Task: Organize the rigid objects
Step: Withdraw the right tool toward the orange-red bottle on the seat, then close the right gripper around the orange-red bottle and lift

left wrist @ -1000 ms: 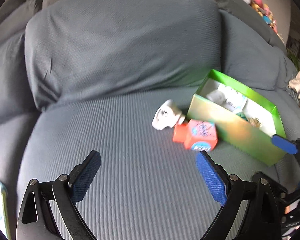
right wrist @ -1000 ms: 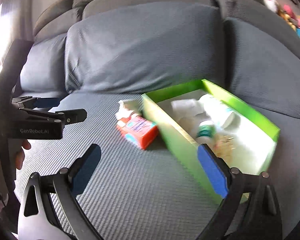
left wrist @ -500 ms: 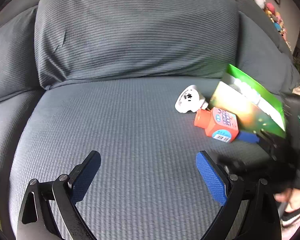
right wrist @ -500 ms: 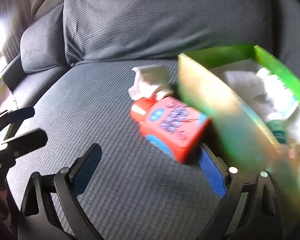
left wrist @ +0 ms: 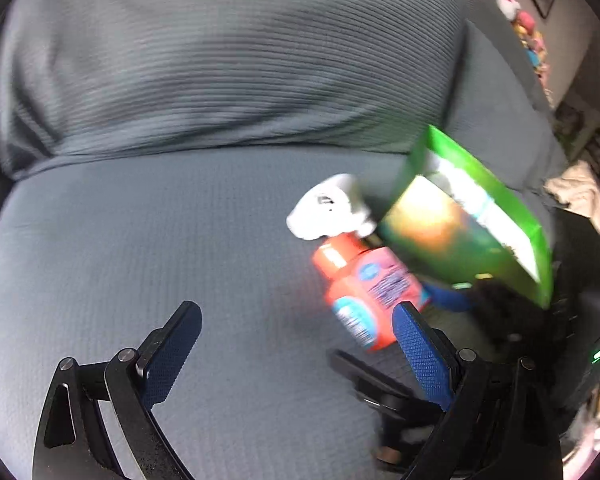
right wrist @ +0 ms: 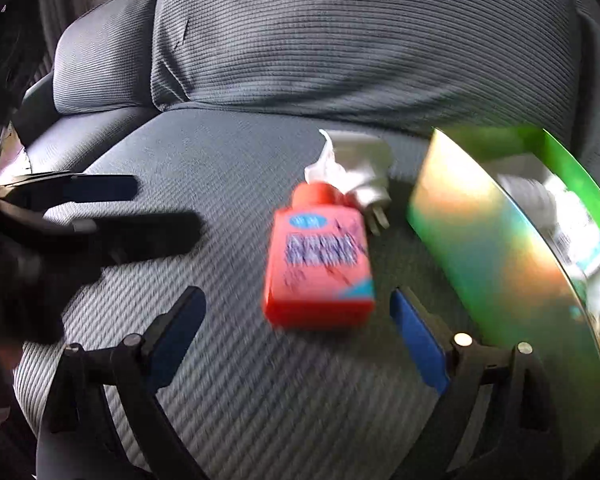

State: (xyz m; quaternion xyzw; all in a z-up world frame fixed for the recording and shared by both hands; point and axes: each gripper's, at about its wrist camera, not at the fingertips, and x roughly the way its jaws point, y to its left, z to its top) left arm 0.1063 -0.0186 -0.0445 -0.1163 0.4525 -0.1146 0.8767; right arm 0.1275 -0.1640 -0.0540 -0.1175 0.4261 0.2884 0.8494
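I'm lining up on the orange bottle (right wrist: 320, 268), which lies flat on the grey sofa seat cushion (right wrist: 236, 380), cap pointing away from me, with a white plug adapter (right wrist: 360, 168) touching its far end. My right gripper (right wrist: 298, 336) has its tongs spread wide and empty, sitting just short of the bottle's near end. My left gripper (left wrist: 296, 356) is also spread apart and holding nothing, over bare cushion to the left of the bottle.

I judge this to be the approach before a pick. The next move calls for easing the right tongs forward so they straddle the bottle's flat sides, then closing, and lifting it into the green box (right wrist: 516, 248) just to the right, which already holds a few items too blurred to name. The box wall is close beside my right tong, so I'd watch for clipping it.

The ribbed fabric is soft and will give under pressure. Plush toys (left wrist: 520, 20) sit on a far ledge.
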